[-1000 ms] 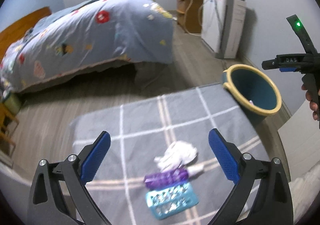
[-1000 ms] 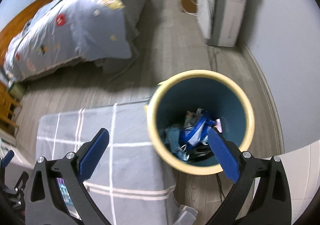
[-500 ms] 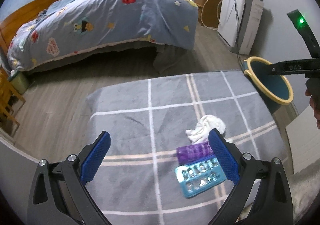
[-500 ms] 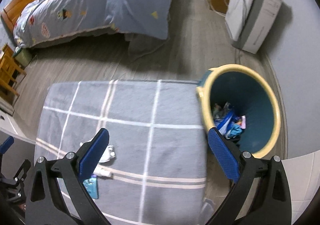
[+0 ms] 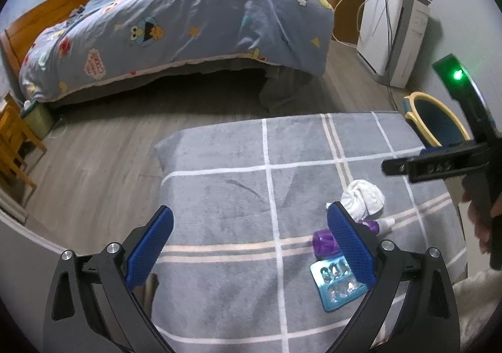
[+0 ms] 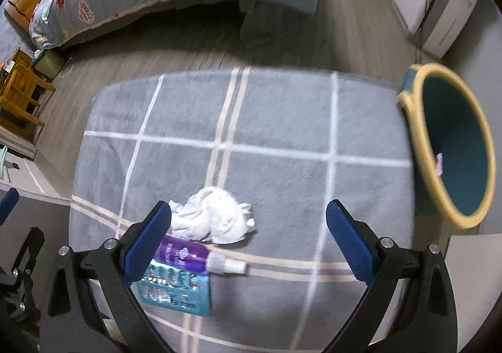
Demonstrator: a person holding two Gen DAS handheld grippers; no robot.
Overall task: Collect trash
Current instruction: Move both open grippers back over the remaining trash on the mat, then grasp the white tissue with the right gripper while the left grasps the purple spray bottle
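Note:
Three pieces of trash lie together on a grey checked blanket (image 6: 282,120): a crumpled white tissue (image 6: 216,218), a purple spray bottle (image 6: 188,254) with a white nozzle, and a teal blister pack (image 6: 178,290). My right gripper (image 6: 251,240) hovers open just above and right of them, its left finger over the bottle. The left gripper (image 5: 251,246) is open too, with the tissue (image 5: 365,197), the bottle (image 5: 324,241) and the blister pack (image 5: 335,282) behind its right finger. A teal bin with a yellow rim (image 6: 451,146) stands off the blanket's right edge, also visible as the bin (image 5: 436,122).
A bed with a blue cartoon duvet (image 5: 188,23) fills the back. A white appliance (image 5: 395,36) with cables stands by the right wall. Wooden furniture (image 5: 15,146) sits at far left. Grey wood floor (image 5: 94,146) lies between bed and blanket. A hand (image 5: 480,221) holds the right gripper.
My right gripper swung left from over the bin to above the trash pile. The left gripper's view shifted left, so the trash now sits behind its right finger.

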